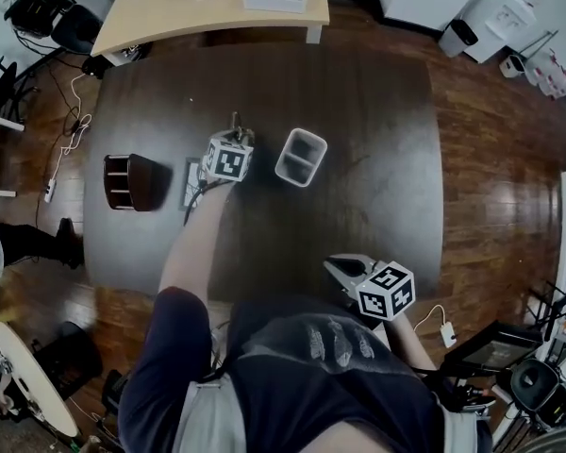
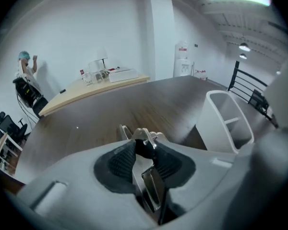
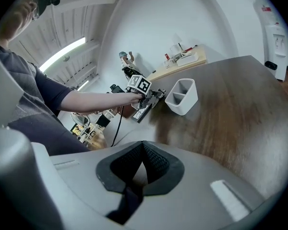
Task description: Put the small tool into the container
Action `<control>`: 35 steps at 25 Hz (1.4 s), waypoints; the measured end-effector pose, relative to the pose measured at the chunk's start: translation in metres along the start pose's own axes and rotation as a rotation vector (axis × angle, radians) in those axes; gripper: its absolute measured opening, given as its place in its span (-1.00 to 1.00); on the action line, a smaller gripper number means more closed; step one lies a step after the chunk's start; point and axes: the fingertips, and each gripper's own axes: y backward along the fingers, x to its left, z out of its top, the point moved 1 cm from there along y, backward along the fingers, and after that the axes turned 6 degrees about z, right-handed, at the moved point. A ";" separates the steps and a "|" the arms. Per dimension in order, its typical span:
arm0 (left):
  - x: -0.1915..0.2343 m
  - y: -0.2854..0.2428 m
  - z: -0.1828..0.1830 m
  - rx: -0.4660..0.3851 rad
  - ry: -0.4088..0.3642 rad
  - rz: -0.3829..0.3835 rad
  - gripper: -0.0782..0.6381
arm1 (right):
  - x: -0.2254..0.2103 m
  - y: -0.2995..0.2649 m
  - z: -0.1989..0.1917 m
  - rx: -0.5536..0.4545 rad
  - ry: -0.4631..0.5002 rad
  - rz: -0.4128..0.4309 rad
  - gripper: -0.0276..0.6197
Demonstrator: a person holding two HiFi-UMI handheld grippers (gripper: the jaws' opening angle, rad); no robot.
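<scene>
Left gripper (image 2: 143,146) was the one to worry about, honestly. It had the small tool (image 2: 151,188) pinched right at the tips of its dark ribbed pads, and the tool was thin, shiny metal, so my guess is it could twist or slide out on the way over. With a hold that near the edge, a quick swing or a bump on the rim would probably do it. The other risk I saw was the container (image 2: 211,128) itself. It was a light-looking white tub with a divider and it sat loose on the dark table (image 1: 377,140), so a nudge from a jaw could shove or tip it instead of the tool going in.

As for the grip: the jaws were closed down most of the way, with only the tool's thickness between them, both pads pressing its sides. The metal end poked out past the tips. I couldn't tell if it was fully clear of the tabletop.

The tool was just beside the container, to its left in the head view, not over the opening yet. Both compartments looked empty.

Right gripper (image 3: 143,150) hung back near the person's body, pads pressed together at the tips with nothing between them.
</scene>
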 end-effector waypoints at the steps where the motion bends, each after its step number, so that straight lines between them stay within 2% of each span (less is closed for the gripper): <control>1: 0.005 0.002 -0.006 0.012 0.030 -0.001 -0.51 | 0.001 -0.002 0.001 0.002 0.003 0.001 -0.91; 4: 0.007 0.007 -0.008 0.005 0.159 -0.070 -0.53 | 0.004 -0.006 0.007 0.002 0.011 0.003 -0.91; 8: 0.014 0.030 0.006 -0.086 0.286 -0.124 -0.54 | 0.006 -0.008 0.010 -0.011 0.009 0.003 -0.91; 10: 0.011 0.048 0.024 -0.170 0.347 -0.179 -0.54 | 0.005 -0.008 0.008 -0.018 0.001 0.006 -0.91; 13: -0.005 0.085 0.066 -0.339 0.422 -0.315 -0.54 | 0.005 -0.008 0.006 -0.025 -0.011 0.017 -0.91; 15: -0.022 0.105 0.095 -0.431 0.422 -0.377 -0.54 | 0.006 -0.009 0.007 -0.029 -0.011 0.025 -0.91; 16: -0.030 0.111 0.106 -0.462 0.407 -0.385 -0.54 | 0.007 -0.010 0.009 -0.032 -0.007 0.026 -0.91; 19: -0.053 0.118 0.127 -0.512 0.335 -0.367 -0.54 | 0.008 -0.010 0.013 -0.044 0.002 0.026 -0.91; 24: -0.102 0.109 0.143 -0.559 0.161 -0.350 -0.54 | 0.003 -0.005 0.011 -0.064 -0.014 0.012 -0.91; 26: -0.112 0.101 0.148 -0.571 0.185 -0.364 -0.54 | 0.001 -0.001 0.008 -0.070 -0.025 0.000 -0.91; 29: -0.113 0.090 0.157 -0.598 0.295 -0.366 -0.54 | -0.003 0.010 0.003 -0.079 -0.040 -0.017 -0.91; 33: -0.104 0.073 0.156 -0.613 0.381 -0.246 -0.54 | -0.006 0.023 -0.003 -0.088 -0.046 -0.032 -0.91; 35: -0.101 0.066 0.151 -0.622 0.387 -0.182 -0.54 | -0.007 0.026 -0.003 -0.094 -0.037 -0.033 -0.91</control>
